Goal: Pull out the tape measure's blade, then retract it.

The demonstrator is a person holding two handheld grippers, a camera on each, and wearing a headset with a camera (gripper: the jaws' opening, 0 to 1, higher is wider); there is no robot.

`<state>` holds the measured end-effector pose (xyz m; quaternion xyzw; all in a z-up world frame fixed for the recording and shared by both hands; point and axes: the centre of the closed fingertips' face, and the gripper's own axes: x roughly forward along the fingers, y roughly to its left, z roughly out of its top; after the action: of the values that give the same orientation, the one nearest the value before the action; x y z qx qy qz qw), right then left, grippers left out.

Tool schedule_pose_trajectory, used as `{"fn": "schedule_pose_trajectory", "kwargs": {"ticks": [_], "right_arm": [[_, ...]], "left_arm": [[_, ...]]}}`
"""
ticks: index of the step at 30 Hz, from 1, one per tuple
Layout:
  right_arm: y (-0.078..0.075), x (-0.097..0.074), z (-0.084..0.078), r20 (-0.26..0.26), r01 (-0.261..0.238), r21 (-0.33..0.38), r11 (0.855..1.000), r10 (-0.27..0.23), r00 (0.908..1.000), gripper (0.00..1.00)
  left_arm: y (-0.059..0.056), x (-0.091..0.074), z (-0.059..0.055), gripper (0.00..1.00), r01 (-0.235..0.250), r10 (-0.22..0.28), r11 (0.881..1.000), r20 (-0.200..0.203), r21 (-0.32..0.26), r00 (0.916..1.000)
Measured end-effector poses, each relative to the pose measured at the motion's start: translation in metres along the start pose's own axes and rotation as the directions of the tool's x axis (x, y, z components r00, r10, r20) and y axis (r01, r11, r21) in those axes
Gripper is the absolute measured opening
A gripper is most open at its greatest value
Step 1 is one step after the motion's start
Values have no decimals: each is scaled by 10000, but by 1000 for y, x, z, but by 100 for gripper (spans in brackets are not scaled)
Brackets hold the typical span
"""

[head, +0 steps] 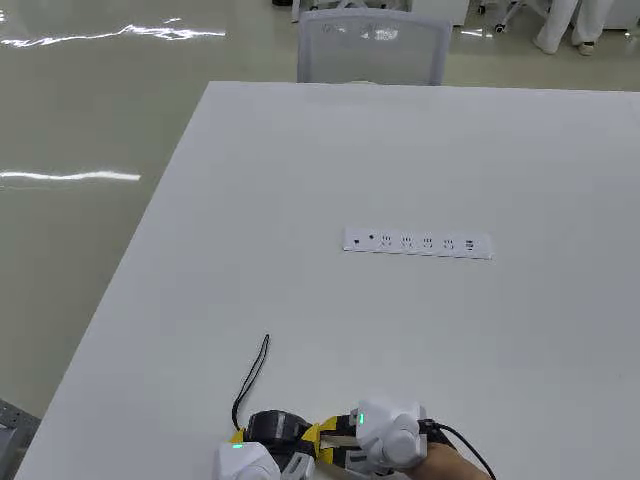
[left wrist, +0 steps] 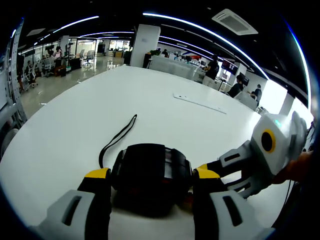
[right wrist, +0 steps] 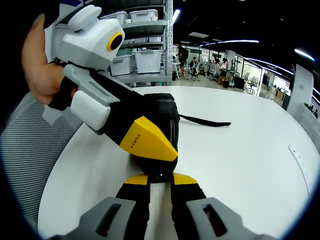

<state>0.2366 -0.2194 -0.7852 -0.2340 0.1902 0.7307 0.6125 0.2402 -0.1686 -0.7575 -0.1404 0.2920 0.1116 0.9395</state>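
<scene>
The black tape measure [left wrist: 150, 172] rests low over the white table, clamped between the yellow-tipped jaws of my left gripper [left wrist: 152, 176]. Its black wrist strap [left wrist: 117, 137] trails away across the tabletop. In the right gripper view, my right gripper [right wrist: 161, 181] has its jaws nearly together, pinching the blade's end at the front of the case [right wrist: 161, 117]; hardly any blade is drawn out. The left gripper [right wrist: 102, 75] enters there from the left, held by a hand. In the head view, the tape measure [head: 275, 427] sits at the near table edge between both grippers.
A white power strip [head: 417, 243] lies mid-table, well beyond the grippers. The table [head: 400, 150] stretches far ahead, with a grey chair [head: 372, 45] at its far side. Floor lies past the left edge. Shelving with boxes [right wrist: 145, 55] stands behind.
</scene>
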Motion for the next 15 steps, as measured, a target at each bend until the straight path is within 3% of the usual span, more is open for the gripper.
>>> {"fn": "schedule_pose_trajectory", "kwargs": {"ticks": [15], "right_arm": [[-4,-2,2,-21,262,256,9993,-261,9997,18]], "left_arm": [[0,1,0,65,153,-152,9999,-137,31,9998]]}}
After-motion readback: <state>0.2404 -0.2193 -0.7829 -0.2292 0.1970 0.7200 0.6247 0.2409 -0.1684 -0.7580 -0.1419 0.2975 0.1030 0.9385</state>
